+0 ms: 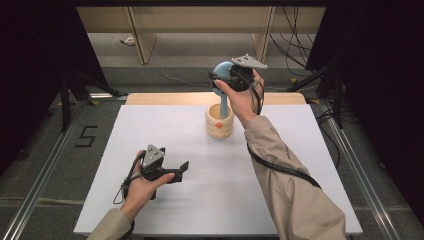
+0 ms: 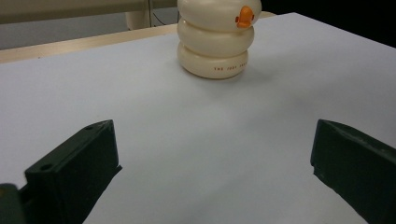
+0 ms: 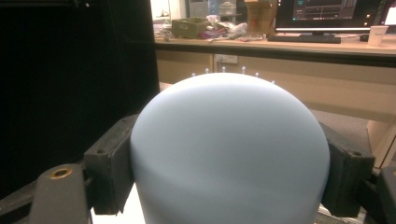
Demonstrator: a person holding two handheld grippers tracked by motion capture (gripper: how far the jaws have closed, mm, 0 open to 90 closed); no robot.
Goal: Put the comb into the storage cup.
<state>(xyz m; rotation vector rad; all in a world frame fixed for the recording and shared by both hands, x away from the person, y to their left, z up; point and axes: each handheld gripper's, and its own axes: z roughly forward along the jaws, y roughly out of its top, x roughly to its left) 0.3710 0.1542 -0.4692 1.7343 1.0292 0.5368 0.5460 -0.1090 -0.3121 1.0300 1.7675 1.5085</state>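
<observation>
low in the frame my left gripper (image 1: 181, 169) waits with jaws spread and empty on the white table (image 1: 150, 130), while at upper centre my right gripper (image 1: 218, 80) clamps the pale blue brush's (image 1: 223, 70) domed head, handle in the cream holder (image 1: 219, 121); tilting could topple the holder.

Overhead and tongs-mounted views, cup (image 2: 215, 39) shared

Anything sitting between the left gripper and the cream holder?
Nothing: in the left gripper view, only bare white table stretches from the open left gripper to the cream holder.
</observation>
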